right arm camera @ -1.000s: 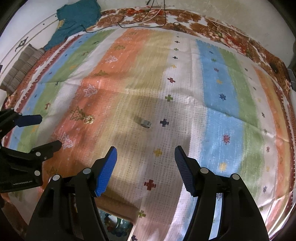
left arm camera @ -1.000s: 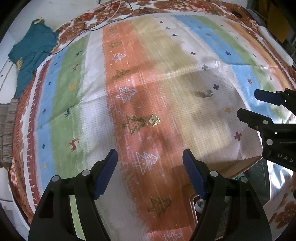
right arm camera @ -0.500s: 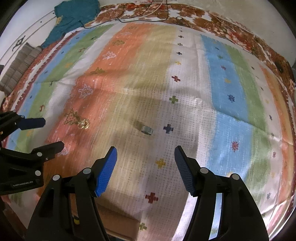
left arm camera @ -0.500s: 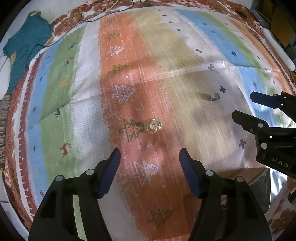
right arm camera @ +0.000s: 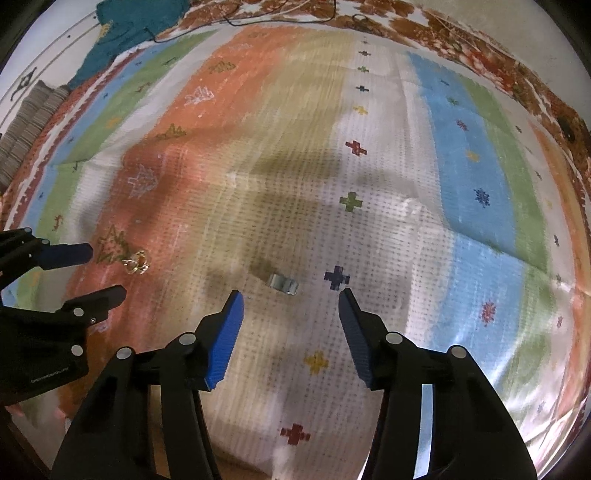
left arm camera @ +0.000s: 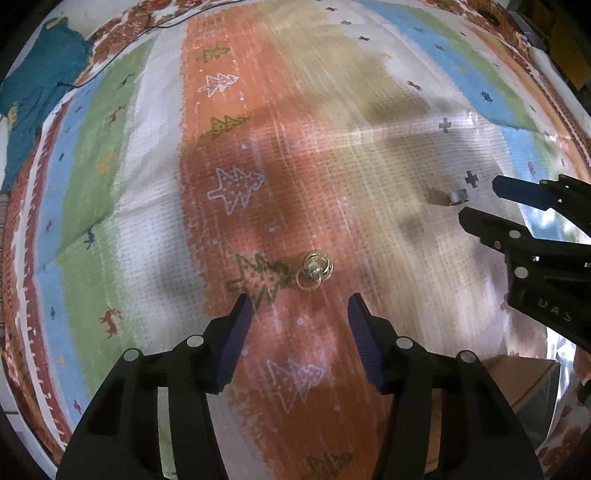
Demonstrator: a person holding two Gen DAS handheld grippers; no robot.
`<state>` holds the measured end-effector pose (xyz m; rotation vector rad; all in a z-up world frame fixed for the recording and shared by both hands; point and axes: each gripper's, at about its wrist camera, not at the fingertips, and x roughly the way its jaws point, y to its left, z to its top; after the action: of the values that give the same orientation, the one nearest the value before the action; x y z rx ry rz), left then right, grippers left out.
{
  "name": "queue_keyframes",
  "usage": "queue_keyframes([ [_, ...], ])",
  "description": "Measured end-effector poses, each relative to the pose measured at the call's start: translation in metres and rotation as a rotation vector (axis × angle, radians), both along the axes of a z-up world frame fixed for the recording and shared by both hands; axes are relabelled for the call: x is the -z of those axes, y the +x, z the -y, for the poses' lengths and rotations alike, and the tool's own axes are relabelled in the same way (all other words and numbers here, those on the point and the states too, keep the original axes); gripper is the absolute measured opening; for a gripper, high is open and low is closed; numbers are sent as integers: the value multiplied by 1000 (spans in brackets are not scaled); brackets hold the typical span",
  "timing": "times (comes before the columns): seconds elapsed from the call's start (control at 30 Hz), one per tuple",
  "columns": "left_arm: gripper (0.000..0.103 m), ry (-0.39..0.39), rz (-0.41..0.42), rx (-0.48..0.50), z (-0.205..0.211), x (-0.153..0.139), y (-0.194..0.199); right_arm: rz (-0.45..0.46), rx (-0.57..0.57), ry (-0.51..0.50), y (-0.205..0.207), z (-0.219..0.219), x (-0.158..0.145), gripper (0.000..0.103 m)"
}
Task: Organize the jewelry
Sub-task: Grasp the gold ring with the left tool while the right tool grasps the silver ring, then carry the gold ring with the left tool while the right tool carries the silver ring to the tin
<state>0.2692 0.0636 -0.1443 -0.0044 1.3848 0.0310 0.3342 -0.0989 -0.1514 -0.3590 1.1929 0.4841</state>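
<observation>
Both sets of jaws have just been closing and stand half open, nothing gripped: left gripper (left arm camera: 300,304) short of the gold rings (left arm camera: 314,270), right gripper (right arm camera: 290,301) short of the silver ring (right arm camera: 282,283), on a striped cloth (left arm camera: 129,206). Teal garment (right arm camera: 125,26) beyond; a stack of grey fabric (right arm camera: 29,110) is seen only in the right view.

Tangled gold rings (left arm camera: 314,271) on orange stripe; silver ring (right arm camera: 283,283), perhaps tilted, on white.

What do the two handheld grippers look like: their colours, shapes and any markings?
Both the left gripper and the right gripper have black plastic bodies with round silver rivets and two long fingers faced with ribbed blue pads. Small pale lettering marks each body. No cables, hands or sleeves show.
</observation>
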Motion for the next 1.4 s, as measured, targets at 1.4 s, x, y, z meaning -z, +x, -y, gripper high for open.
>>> queue_keyframes([
  [1.4, 14, 6, 46, 15, 13, -14, -1, 18, 20, 15, -4, 8, -5, 21],
])
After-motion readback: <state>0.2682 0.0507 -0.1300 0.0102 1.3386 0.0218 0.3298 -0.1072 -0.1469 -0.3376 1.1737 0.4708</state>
